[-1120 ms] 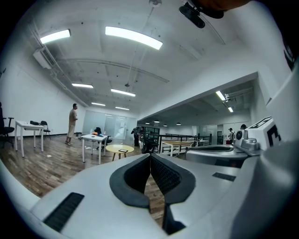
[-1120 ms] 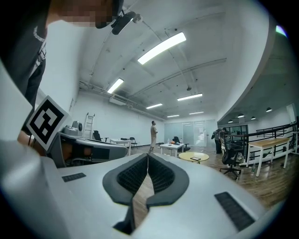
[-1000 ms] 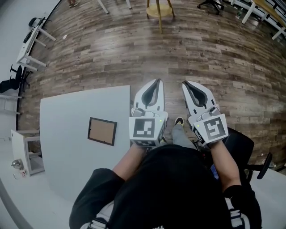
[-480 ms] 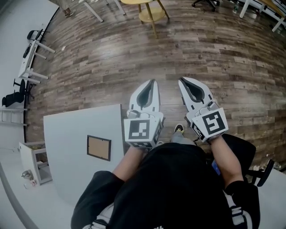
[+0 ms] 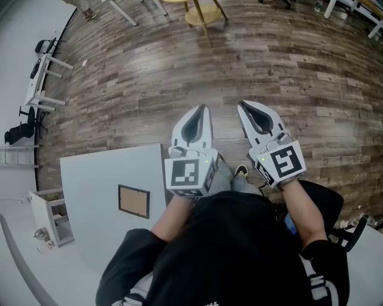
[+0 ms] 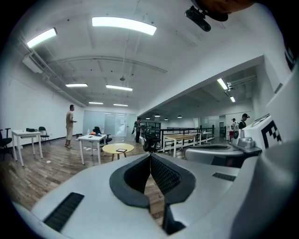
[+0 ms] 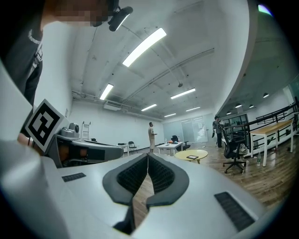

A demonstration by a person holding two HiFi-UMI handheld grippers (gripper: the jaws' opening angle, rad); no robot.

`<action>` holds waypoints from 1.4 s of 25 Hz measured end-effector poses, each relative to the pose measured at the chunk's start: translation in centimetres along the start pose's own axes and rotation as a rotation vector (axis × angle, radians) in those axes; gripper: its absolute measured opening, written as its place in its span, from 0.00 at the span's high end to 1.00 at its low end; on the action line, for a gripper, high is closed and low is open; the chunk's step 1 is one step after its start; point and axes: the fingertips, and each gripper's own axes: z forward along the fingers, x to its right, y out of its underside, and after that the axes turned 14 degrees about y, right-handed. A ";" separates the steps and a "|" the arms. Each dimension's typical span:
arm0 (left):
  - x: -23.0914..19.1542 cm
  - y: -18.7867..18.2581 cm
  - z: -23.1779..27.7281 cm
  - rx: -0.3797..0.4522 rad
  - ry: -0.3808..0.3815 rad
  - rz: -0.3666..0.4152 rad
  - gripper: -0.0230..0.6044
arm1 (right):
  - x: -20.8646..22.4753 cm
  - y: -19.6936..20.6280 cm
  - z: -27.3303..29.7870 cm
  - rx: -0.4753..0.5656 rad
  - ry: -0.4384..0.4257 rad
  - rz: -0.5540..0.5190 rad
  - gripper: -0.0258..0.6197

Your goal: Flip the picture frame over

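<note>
The left hand-held gripper [image 5: 204,108] and the right hand-held gripper [image 5: 241,104] are held side by side in front of the person, both pointing out over the wooden floor [image 5: 149,77] toward the far side of the room. Each is clenched on nothing: in the left gripper view and the right gripper view the ribbed black pads meet at their tips, with only floor showing through the gap behind them. The picture frame [image 5: 133,201] lies flat on the white table [image 5: 96,173], to the left of the left hand-held gripper and nearer to the person, well apart from both tools. It shows a brown panel inside a dark border; whether that is its front or its back cannot be told. The table's right edge runs just beside the left hand-held gripper's marker cube [image 5: 185,173]. A round yellow table [image 5: 202,13] stands far out on the floor.
</note>
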 end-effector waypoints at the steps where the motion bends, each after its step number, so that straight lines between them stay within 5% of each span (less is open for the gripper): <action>1: -0.4 0.2 0.3 0.002 0.003 0.002 0.93 | 0.0 0.3 0.4 -0.006 0.000 -0.002 0.93; 20: -17.0 0.1 5.9 0.061 0.034 -0.077 0.93 | -3.0 2.0 18.1 -0.092 0.004 -0.080 0.93; 35: -21.7 -1.2 10.8 0.067 0.018 -0.080 0.93 | -0.5 2.3 24.4 -0.105 -0.012 -0.111 0.93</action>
